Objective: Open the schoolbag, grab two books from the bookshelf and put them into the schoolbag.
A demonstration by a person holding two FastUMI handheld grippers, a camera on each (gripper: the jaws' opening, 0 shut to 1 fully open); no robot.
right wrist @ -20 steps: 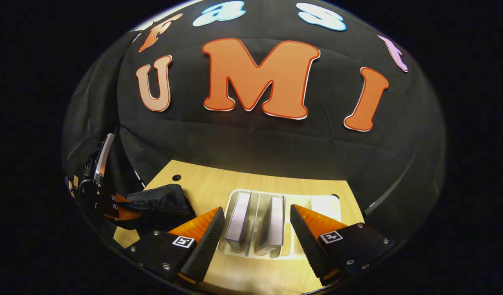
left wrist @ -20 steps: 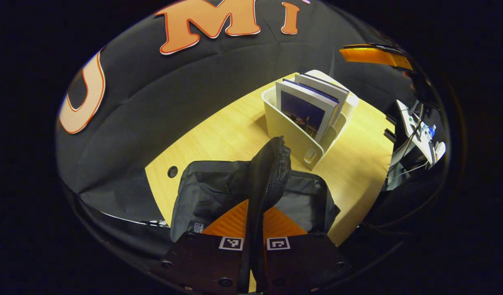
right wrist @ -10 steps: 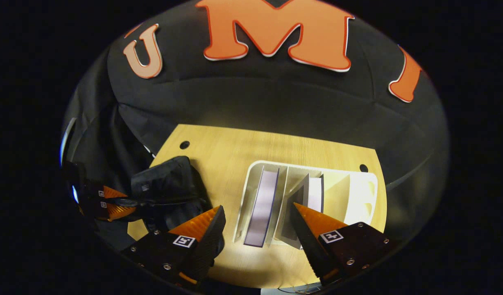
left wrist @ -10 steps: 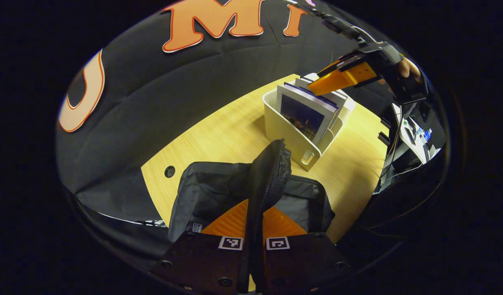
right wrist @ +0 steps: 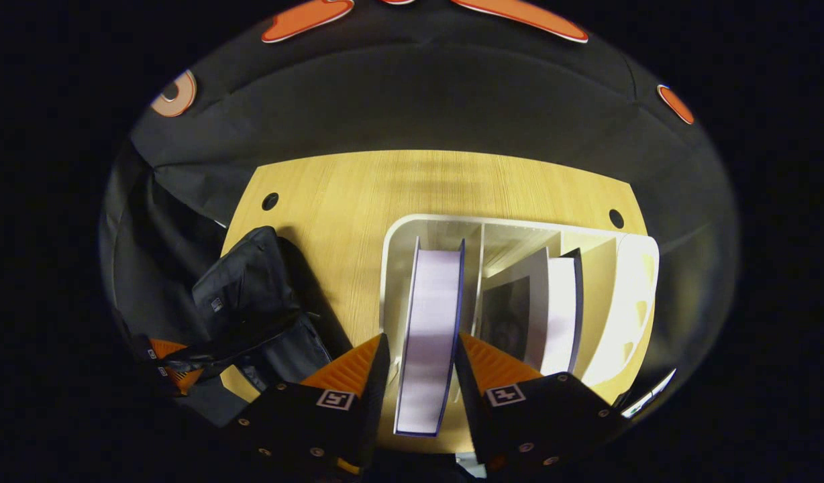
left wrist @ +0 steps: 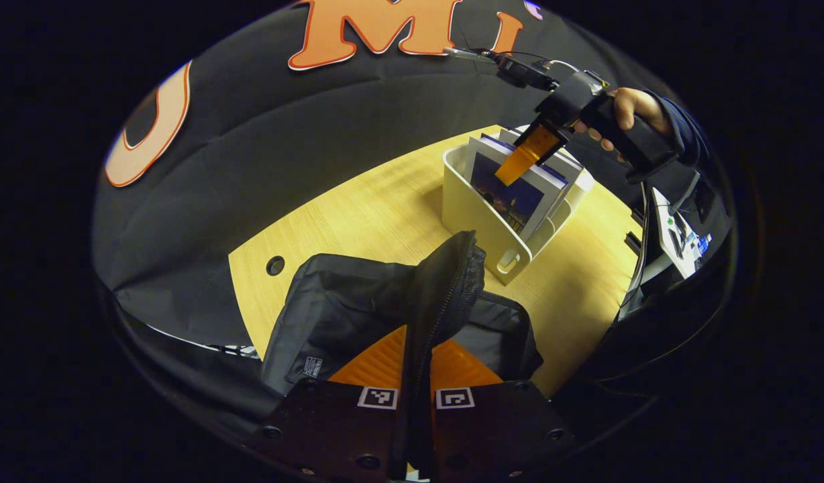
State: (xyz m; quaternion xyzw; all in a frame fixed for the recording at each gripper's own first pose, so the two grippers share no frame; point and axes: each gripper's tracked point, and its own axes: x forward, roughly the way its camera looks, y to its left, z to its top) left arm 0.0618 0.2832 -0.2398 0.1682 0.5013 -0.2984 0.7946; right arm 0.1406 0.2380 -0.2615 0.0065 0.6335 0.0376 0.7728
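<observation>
The left gripper (left wrist: 415, 376) is clamped on the raised flap (left wrist: 445, 288) of the schoolbag (left wrist: 338, 315), and this has not changed over the last second: the flap stands up between its fingers and the bag lies open on the surface (left wrist: 385, 208), near the front edge.

What has changed is at the right gripper (right wrist: 419, 365). One second ago it hung wide open above the bookshelf (right wrist: 627, 282), with both books between its fingers; now it has come down and narrowed around the first book (right wrist: 429, 329), the one in the left compartment. The fingers stand close on each side of the book's top edge (I cannot tell if both already press on it). I judge that the grasp of the first book is just beginning, so the lift to the bag comes next.

The first book stands upright, with pale page edges and dark blue covers. In the left gripper view its front cover (left wrist: 512, 198) shows a dark night picture, and a hand (left wrist: 627, 114) holds the right gripper above it. The second book (right wrist: 553, 308) leans in the next compartment, further right.
</observation>
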